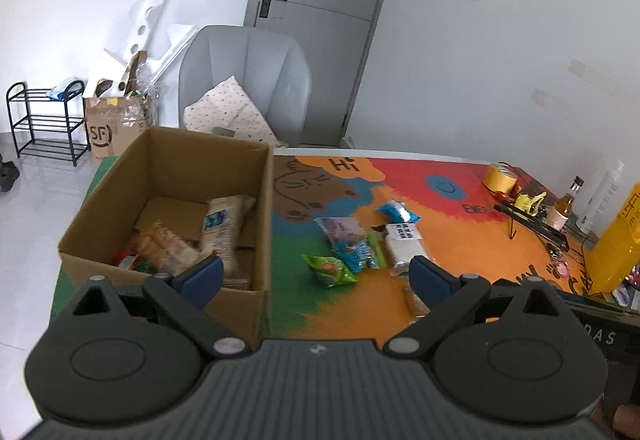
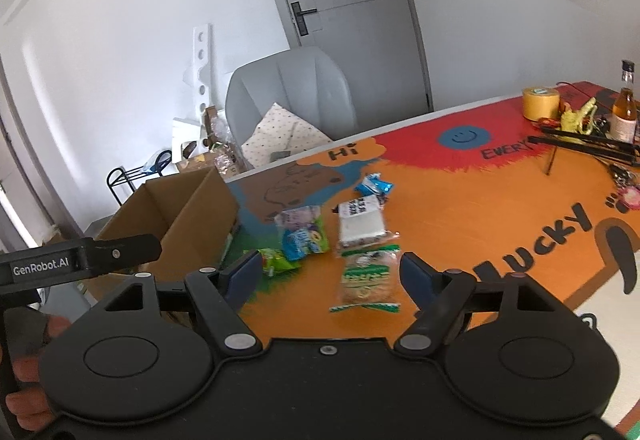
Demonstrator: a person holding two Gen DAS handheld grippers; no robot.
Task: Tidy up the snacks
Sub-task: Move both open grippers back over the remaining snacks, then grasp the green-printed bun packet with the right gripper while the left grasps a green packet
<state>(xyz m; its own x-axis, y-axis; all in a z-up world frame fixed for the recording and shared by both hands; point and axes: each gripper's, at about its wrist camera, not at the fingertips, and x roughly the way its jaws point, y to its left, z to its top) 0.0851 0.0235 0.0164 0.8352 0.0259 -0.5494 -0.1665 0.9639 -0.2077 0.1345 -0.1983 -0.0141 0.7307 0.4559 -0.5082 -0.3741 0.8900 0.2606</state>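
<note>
An open cardboard box (image 1: 264, 208) stands at the table's left end and holds several snack packs (image 1: 224, 228). It also shows in the right wrist view (image 2: 188, 216). Loose snacks lie on the colourful mat: a green bag (image 1: 330, 270), a blue-and-clear pack (image 1: 352, 240), a white pack (image 1: 404, 244) and a small blue pack (image 1: 398, 210). My left gripper (image 1: 316, 276) is open and empty, raised over the box's right wall. My right gripper (image 2: 330, 274) is open and empty, above a green-striped cracker pack (image 2: 368, 276). Behind it lie the white pack (image 2: 360, 222) and the blue pack (image 2: 300, 236).
A yellow tape roll (image 2: 540, 102), a glass bottle (image 2: 626, 112), a black stand (image 2: 584, 140) and a yellow container (image 1: 616, 244) crowd the table's right end. A grey chair (image 1: 248, 80) with a cushion stands behind the table. The left gripper's body (image 2: 80, 258) shows at left in the right wrist view.
</note>
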